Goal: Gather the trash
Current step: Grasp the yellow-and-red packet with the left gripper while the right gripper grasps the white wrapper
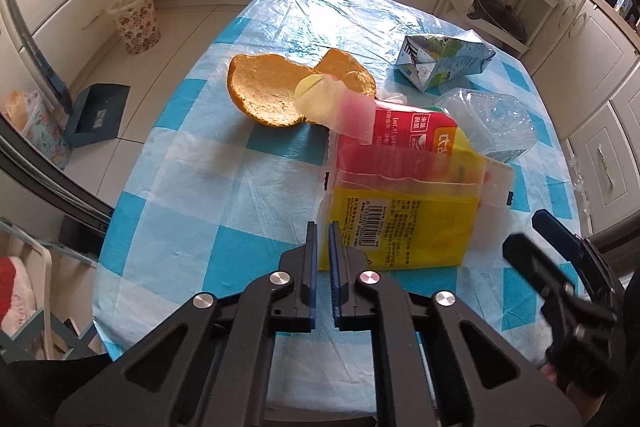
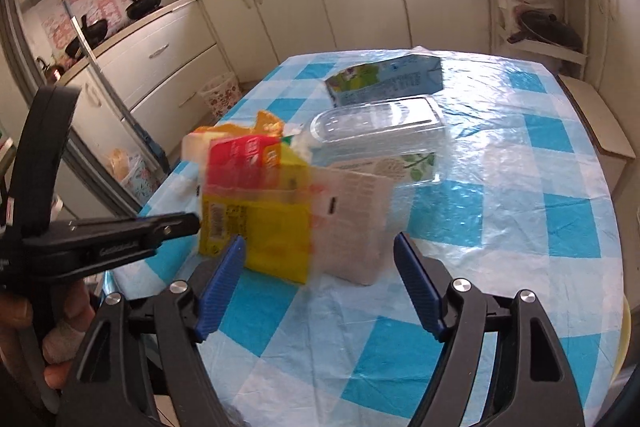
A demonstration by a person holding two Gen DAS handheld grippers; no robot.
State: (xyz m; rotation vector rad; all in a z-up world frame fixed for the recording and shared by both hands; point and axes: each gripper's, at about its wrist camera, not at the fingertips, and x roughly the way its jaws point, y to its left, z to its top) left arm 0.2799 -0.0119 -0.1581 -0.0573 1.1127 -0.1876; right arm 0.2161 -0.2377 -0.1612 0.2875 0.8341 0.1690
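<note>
Little of the collecting appeared done: every piece of rubbish in view lay on the blue-and-white checked tablecloth (image 1: 192, 163), and the floral wastebasket (image 1: 136, 21) stood on the floor well beyond the table's far corner, its contents not visible. Left to gather were the two orange peel halves (image 1: 268, 91), the blue-and-green milk carton (image 1: 444, 61), the crushed clear plastic container (image 1: 488, 123), and the yellow-and-red box (image 1: 404, 199), which sat nearest both tools with a clear wrapper (image 1: 336, 103) draped over its top. The left gripper (image 1: 323, 243) was pinched nearly together at the box's near lower corner; only a sliver of gap showed between its blue pads (image 1: 313, 259), and whether a thin edge of wrapper or card was caught there could not be told. From the right wrist view it reached the box's side from the left. The right gripper (image 2: 320, 263) stood wide, its blue fingers (image 2: 418, 283) apart on either side of the box (image 2: 276, 223) and its pale flap, just short of them and touching nothing. The next move probably called for a firm hold on the box.
</note>
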